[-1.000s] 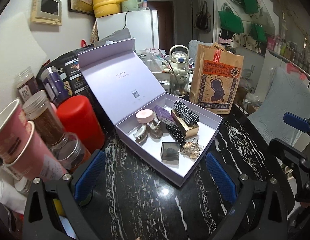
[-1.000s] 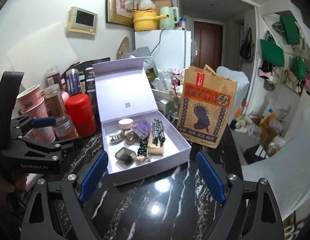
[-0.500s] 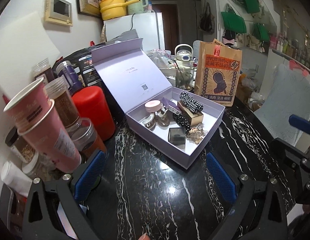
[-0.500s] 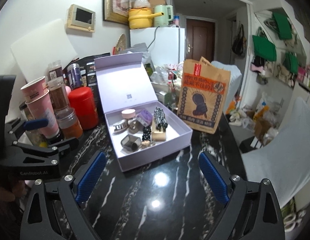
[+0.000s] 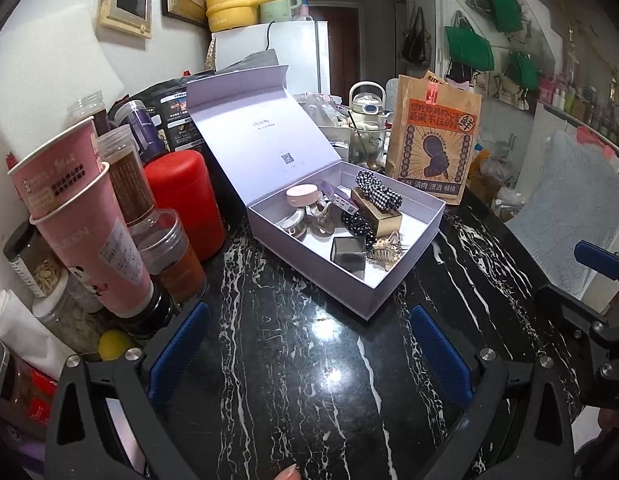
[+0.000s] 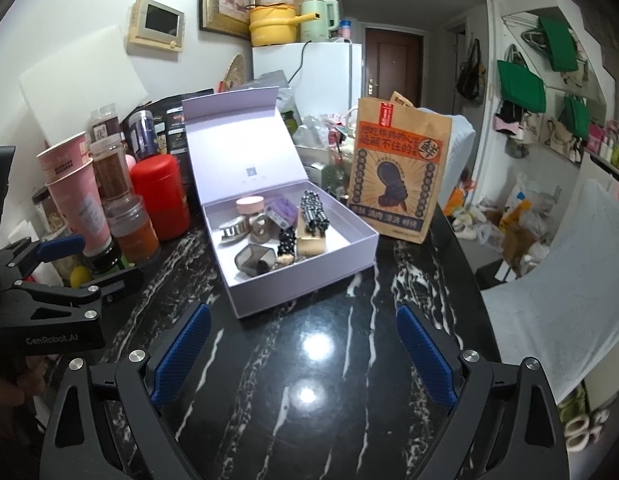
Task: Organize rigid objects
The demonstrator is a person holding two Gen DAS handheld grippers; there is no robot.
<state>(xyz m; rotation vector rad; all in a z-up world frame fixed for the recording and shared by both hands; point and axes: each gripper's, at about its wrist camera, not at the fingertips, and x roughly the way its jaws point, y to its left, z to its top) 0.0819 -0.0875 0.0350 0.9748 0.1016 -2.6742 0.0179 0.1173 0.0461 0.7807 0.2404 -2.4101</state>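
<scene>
Both grippers, left gripper and right gripper, hang empty, fingers apart, over the worktop; approach the lavender box squarely, avoiding its raised lid.

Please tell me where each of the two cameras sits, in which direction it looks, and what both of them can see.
Left wrist: sits on the open left gripper, looking forward over the black table at the open box; the right gripper shows at the right edge.
Right wrist: sits on the open right gripper, facing the same box; the left gripper shows at left.
Shared: box, paper bag, red canister.
</scene>
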